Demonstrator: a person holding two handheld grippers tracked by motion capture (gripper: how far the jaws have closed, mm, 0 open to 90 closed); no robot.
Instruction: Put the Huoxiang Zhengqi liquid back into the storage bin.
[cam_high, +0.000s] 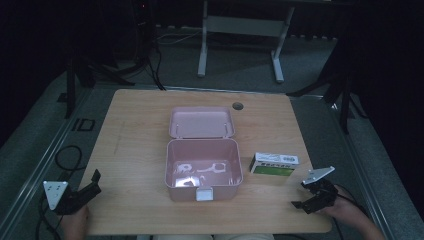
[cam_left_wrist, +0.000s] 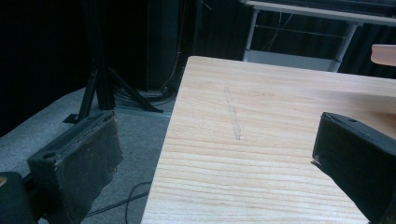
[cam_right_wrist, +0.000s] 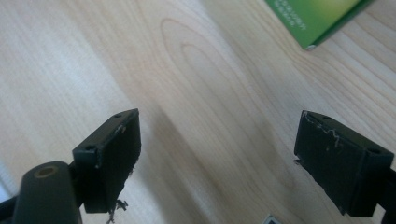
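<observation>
A pink lidded box (cam_high: 203, 170) sits open in the middle of the wooden table (cam_high: 135, 130), its lid (cam_high: 202, 122) laid back behind it. Its white latch (cam_high: 204, 194) faces the front edge. A small green and white carton (cam_high: 274, 164) lies just right of the box; its green corner (cam_right_wrist: 317, 18) shows at the top of the right gripper view. My left gripper (cam_high: 89, 187) rests open at the table's front left corner, holding nothing. My right gripper (cam_high: 309, 196) is open over bare wood at the front right, a little in front of the carton.
A round cable hole (cam_high: 237, 106) sits near the table's far edge. Black stand legs (cam_left_wrist: 100, 88) and cables (cam_high: 67, 155) lie on the grey floor to the left. A white-legged desk frame (cam_high: 240, 45) stands beyond the table.
</observation>
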